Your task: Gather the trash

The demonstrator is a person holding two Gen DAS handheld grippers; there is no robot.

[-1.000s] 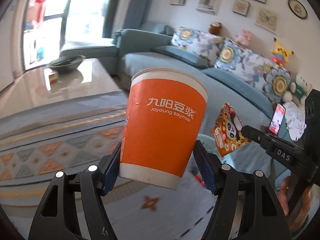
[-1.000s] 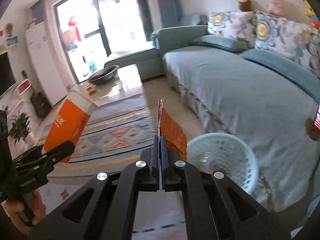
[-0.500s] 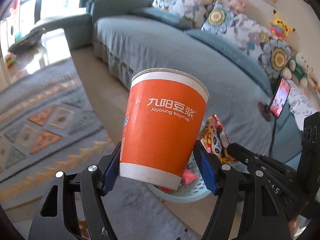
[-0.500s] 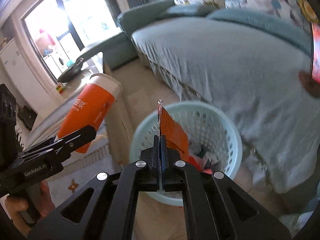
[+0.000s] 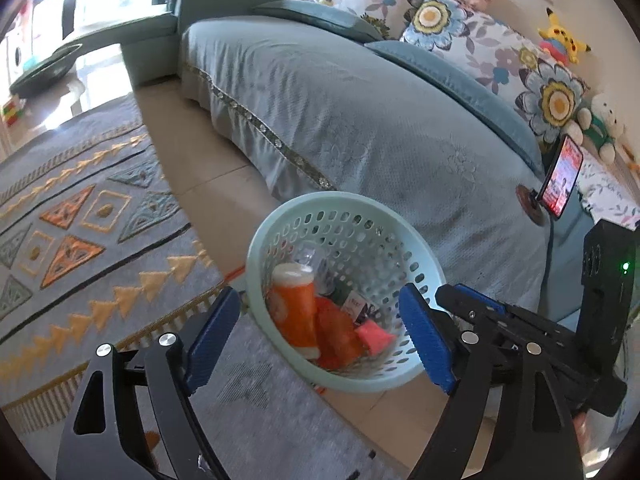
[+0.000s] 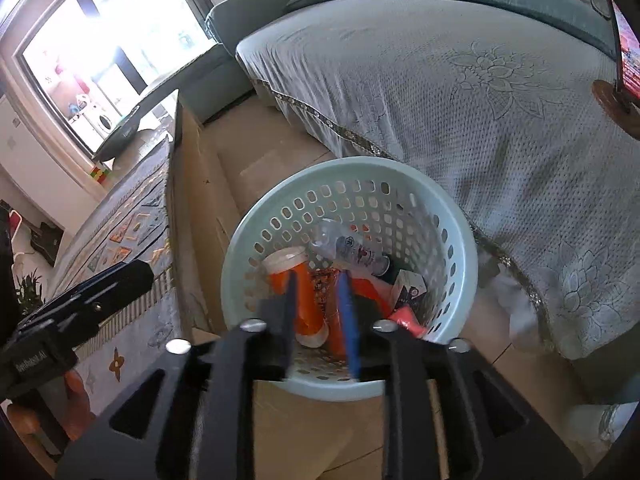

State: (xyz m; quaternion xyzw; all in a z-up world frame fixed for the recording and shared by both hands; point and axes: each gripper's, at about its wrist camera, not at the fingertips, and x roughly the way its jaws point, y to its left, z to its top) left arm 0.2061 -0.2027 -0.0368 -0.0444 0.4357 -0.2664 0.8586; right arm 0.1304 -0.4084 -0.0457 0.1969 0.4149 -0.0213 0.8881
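A pale green basket (image 5: 348, 202) (image 6: 348, 166) stands on the floor between the sofa and the rug. Inside it lie the orange paper cup (image 5: 294, 312) (image 6: 280, 264), the orange snack wrapper (image 5: 336, 334) (image 6: 334, 322), a clear plastic bottle (image 6: 354, 250) and a pink scrap (image 5: 374, 338). My left gripper (image 5: 320, 336) hangs over the basket's near rim, its jaws opening wide with nothing between them. My right gripper (image 6: 318, 320) (image 5: 456, 292) is also above the basket; its jaws are opening, and the wrapper lies loose below them.
A sofa under a grey cover (image 5: 360, 120) runs behind the basket, with flowered cushions, plush toys and a lit phone on a stand (image 5: 560, 178). A patterned rug (image 5: 80, 220) lies to the left. A low table with a dark bowl (image 5: 44, 66) stands further off.
Both grippers moved down over the basket. The left one let go of the orange cup and the right one let go of the wrapper; both now lie in the basket.
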